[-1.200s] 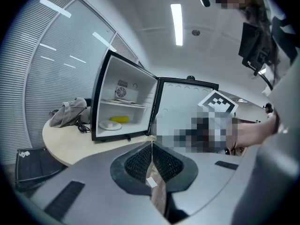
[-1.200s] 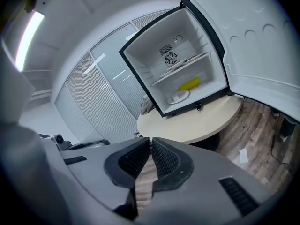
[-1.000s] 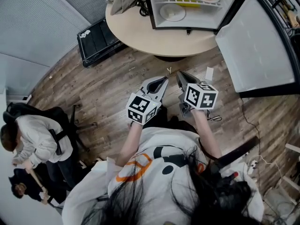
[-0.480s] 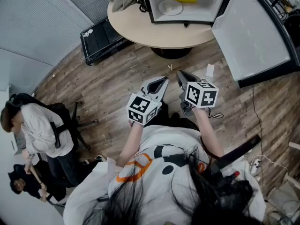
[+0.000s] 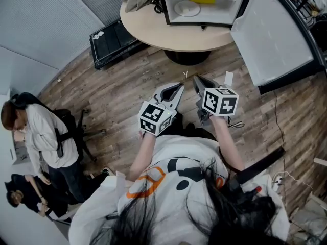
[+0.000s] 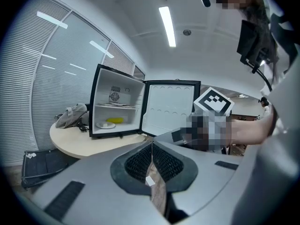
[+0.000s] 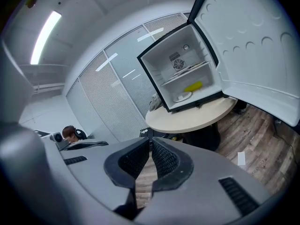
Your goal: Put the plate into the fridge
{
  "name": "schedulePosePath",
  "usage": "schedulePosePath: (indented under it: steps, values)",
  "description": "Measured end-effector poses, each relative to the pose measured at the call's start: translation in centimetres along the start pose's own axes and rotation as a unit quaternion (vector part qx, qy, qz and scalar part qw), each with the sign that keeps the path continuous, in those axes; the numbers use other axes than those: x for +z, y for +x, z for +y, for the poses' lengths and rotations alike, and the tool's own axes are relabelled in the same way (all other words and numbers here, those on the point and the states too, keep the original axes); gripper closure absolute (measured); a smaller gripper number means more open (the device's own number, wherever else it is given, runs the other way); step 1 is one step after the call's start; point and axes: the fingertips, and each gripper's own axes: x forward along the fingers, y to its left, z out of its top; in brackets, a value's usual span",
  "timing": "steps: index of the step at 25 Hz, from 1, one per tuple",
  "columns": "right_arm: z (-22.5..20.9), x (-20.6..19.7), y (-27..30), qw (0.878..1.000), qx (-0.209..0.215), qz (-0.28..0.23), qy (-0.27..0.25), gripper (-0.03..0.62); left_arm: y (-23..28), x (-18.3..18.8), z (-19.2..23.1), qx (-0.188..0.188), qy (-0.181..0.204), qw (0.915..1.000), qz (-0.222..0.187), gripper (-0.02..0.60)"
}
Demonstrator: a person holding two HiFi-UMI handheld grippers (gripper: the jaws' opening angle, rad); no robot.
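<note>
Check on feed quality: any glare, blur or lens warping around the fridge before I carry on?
Head view: evenly lit, sharp, but the open black mini fridge is cropped by the top edge. Left gripper view: heavy fisheye, dark corners, a bright ceiling light strip, no glare on the fridge. Right gripper view: same curvature, the fridge tilted yet readable inside.

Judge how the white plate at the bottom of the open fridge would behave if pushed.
The white plate looks rigid and shallow, so it would probably slide flat, not tip. The floor of the fridge looks smooth, so it may skid easily. It is likely breakable, and the yellow item further in could stop it.
</note>
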Motion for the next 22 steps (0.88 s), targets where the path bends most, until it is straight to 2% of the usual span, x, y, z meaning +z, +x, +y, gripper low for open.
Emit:
schedulePosePath:
  steps: [22]
  values:
    - [0.8,-0.2,-0.4,1.0,0.005,-0.002,-0.015,0.565,-1.0,0.3,-0.4,0.006,0.007,0.9999,-0.012,0.568]
